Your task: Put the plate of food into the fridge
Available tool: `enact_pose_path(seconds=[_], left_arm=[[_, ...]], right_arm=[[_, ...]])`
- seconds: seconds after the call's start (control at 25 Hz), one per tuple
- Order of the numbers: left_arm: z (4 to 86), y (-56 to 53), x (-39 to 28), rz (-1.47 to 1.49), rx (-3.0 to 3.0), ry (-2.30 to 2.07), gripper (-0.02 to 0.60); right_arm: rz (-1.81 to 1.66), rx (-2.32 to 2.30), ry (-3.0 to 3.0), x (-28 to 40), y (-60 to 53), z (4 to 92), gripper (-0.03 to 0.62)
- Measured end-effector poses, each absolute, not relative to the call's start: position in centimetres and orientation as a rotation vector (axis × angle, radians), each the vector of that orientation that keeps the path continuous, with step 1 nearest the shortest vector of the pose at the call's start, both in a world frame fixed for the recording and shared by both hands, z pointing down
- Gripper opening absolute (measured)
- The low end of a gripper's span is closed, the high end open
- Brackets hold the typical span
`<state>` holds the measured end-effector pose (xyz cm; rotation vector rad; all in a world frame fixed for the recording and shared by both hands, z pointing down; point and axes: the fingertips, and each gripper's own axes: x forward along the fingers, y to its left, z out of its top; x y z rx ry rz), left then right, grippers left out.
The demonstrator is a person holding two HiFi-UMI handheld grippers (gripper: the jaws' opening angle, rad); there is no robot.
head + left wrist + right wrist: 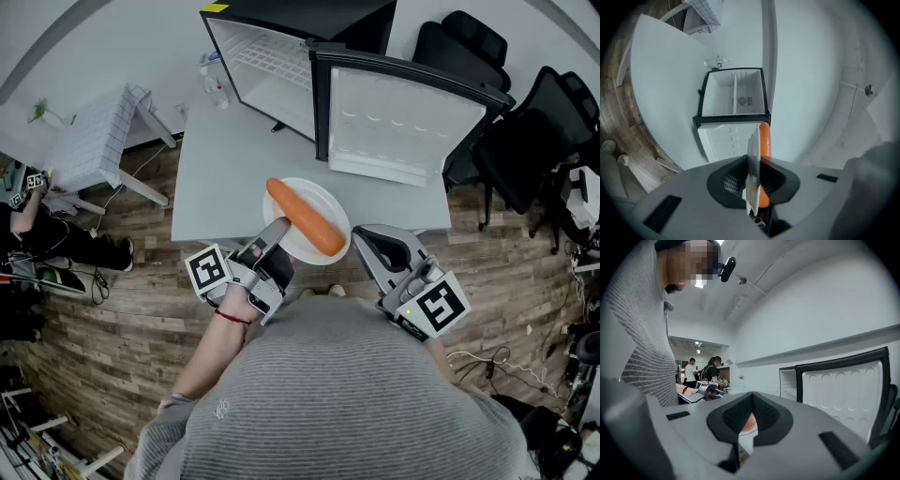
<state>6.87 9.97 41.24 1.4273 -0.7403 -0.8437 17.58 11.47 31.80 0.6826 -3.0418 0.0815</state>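
A white plate [323, 198] with a long orange carrot [305, 218] on it is held over the near edge of the grey table [225, 159]. My left gripper [274, 230] is shut on the plate's near-left rim. In the left gripper view the plate [753, 159] shows edge-on between the jaws, with the carrot [764, 140] on its right. My right gripper [359, 234] sits just off the plate's right rim, jaws together and holding nothing. The small fridge [272, 66] stands open at the table's far side, its door [403, 122] swung to the right.
A clear bottle [216, 84] stands on the table left of the fridge. Black office chairs [525, 122] crowd the right side. A white folded rack [94, 141] leans at the left on the wooden floor. People stand in the room behind.
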Motion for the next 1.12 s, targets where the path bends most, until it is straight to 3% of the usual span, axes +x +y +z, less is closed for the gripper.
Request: enact_pose_path(seconds=[1.12], left_arm=[[41.8,9.4,8.0,-0.886,1.388,-0.772,0.055]], right_arm=[[0.225,0.602,-3.156,19.4,10.0,31.4,0.015]])
